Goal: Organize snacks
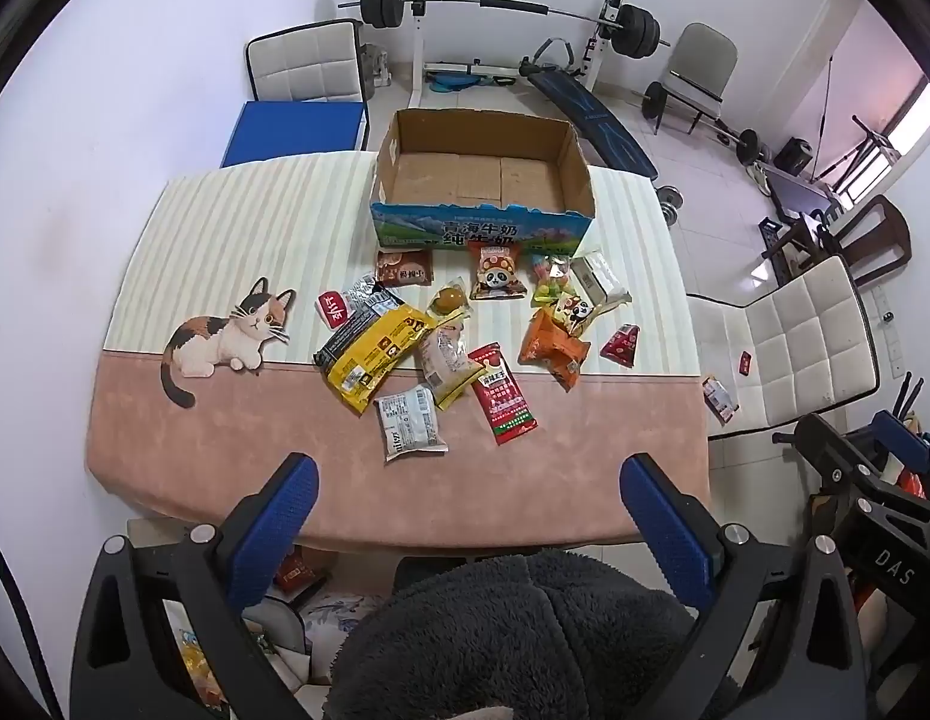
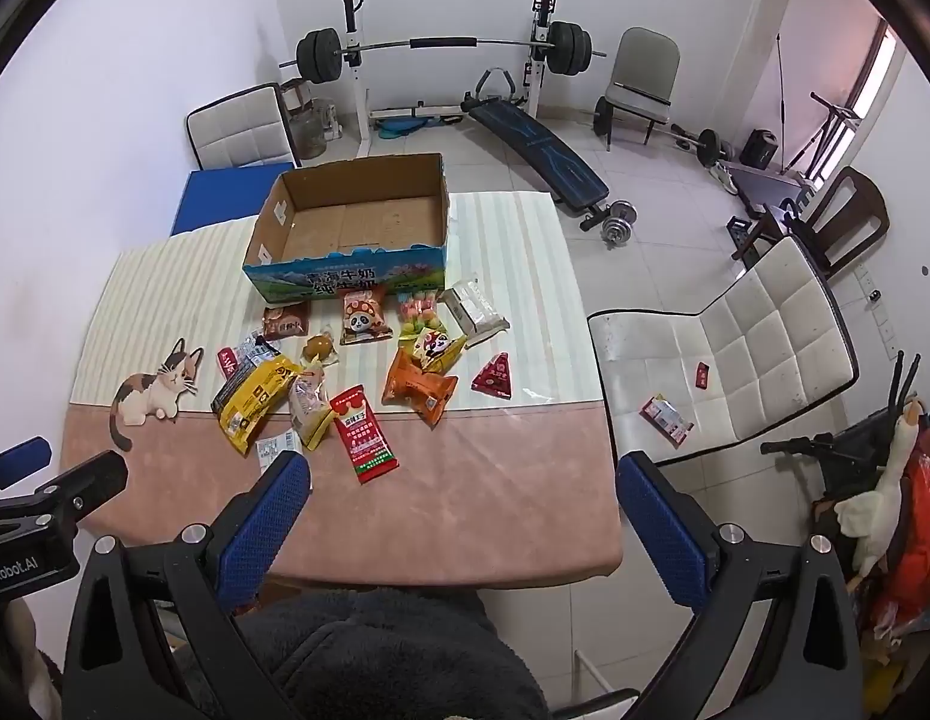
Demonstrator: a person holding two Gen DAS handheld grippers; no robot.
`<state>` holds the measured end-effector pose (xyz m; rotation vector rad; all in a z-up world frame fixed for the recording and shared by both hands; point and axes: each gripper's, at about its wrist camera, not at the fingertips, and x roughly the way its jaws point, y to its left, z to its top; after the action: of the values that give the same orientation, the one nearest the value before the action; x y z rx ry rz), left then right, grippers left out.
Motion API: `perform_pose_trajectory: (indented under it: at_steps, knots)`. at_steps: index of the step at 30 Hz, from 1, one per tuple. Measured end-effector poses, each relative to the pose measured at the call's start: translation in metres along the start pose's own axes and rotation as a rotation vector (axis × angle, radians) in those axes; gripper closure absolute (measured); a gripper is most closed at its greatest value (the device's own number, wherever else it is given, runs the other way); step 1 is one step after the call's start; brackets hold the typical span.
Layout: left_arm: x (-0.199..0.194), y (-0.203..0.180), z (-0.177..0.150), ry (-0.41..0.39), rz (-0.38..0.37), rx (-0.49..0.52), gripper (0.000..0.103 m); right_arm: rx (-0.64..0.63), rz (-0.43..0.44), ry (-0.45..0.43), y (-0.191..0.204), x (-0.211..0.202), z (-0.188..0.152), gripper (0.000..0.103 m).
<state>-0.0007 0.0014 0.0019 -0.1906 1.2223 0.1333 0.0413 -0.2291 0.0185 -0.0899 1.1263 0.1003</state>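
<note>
A: Left wrist view: our left gripper [image 1: 468, 501] hangs over the near edge of the counter [image 1: 183, 450], jaws wide apart and empty. The white packet [image 1: 410, 423] lies just beyond, slightly left of centre, long axis running near to far.

B: Our right gripper [image 2: 462, 495] is spread and empty too. The red sachet [image 2: 364, 435] sits just beyond its left finger, tilted. The empty box [image 2: 345, 234] waits far, past the snacks.

A: We judge the left nearer the white packet.

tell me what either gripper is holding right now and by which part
Nothing is held. The left gripper and right gripper are both open, nothing between their fingers; the snacks lie on the table.
</note>
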Motion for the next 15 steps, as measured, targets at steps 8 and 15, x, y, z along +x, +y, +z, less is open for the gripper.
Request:
perform_pose_trajectory:
  at_steps: [8,15]
  knots:
    - [-0.0014,0.0002,0.0026,-0.002,0.000,-0.003,0.000,0.000,0.002,-0.001,0.0002,-0.0004,-0.0002,0.000]
    - [-0.0017,-0.0003,0.0024,-0.001,-0.002,-0.001,0.000,0.007,-0.003,0.002,0.0011,-0.0045,0.0002,0.000]
